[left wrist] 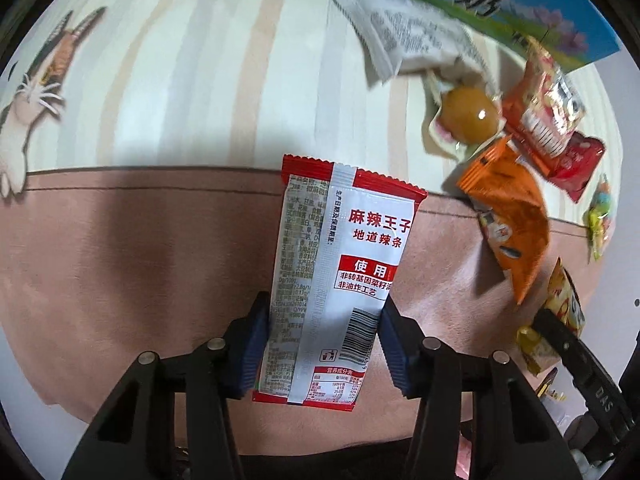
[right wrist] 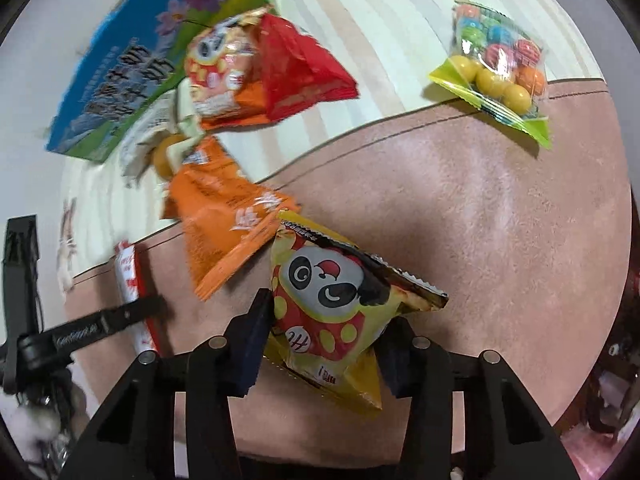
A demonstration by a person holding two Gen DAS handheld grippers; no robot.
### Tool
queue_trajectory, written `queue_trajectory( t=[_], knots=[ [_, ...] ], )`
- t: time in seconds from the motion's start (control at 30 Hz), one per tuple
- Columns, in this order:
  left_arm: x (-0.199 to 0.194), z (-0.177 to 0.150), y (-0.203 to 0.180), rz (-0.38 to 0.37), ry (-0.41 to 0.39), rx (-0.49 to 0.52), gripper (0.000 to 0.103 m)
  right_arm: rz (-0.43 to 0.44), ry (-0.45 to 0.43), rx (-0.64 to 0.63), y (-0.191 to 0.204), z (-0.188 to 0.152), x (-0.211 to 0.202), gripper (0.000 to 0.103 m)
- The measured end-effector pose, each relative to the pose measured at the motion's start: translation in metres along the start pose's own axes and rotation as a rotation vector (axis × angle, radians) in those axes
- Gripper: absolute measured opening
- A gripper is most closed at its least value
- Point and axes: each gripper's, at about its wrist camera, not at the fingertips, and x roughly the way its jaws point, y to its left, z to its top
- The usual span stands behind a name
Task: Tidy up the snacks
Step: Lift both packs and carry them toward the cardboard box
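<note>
My left gripper (left wrist: 324, 320) is shut on a red and white spicy strip packet (left wrist: 332, 264), held upright above the pink mat; the packet also shows at the left of the right wrist view (right wrist: 130, 276). My right gripper (right wrist: 324, 328) is shut on a yellow panda snack bag (right wrist: 332, 312), which shows at the right edge of the left wrist view (left wrist: 560, 312). An orange snack bag (right wrist: 224, 224) lies just beyond it, also seen in the left wrist view (left wrist: 512, 216).
A blue milk carton box (right wrist: 120, 72) lies at the back. Near it are a red-orange panda bag (right wrist: 260, 68), a white packet (left wrist: 404, 28), a wrapped egg snack (left wrist: 468, 114) and a bag of coloured candy balls (right wrist: 496, 64). The cat-print striped cloth (left wrist: 160, 80) meets the pink mat (right wrist: 500, 220).
</note>
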Motion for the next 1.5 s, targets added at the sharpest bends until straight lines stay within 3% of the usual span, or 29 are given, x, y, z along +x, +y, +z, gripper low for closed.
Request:
queue_trajectory(
  t=[0.23,0.4,0.7,0.87,1.07,1.4,1.5],
  knots=[
    [-0.058,0.000,-0.001,-0.064,-0.089,-0.012,0.049,0.095,-0.034,-0.090,0.020,0.014,-0.050,0.050],
    [-0.112,0.019,-0.011,-0.115,-0.158,0.016,0.049,0.171,-0.093,-0.173,0.057,0.047,-0.090,0.050],
    [-0.168,0.125,-0.055,-0.154,-0.257,0.029,0.049,0.205,-0.202,-0.304,0.120,0.152,-0.135,0.050],
    [-0.163,0.200,-0.059,-0.223,-0.198,-0.030,0.049,0.151,-0.208,-0.373,0.147,0.210,-0.135,0.050],
    [-0.134,0.267,-0.079,-0.248,-0.088,-0.046,0.049,0.109,-0.121,-0.402,0.161,0.258,-0.094,0.050],
    [-0.078,0.307,-0.098,-0.242,0.047,-0.036,0.049,0.047,-0.018,-0.397,0.149,0.286,-0.030,0.050],
    [-0.067,0.309,-0.099,-0.198,0.070,-0.038,0.050,0.035,0.031,-0.403,0.147,0.287,-0.016,0.061]
  ],
)
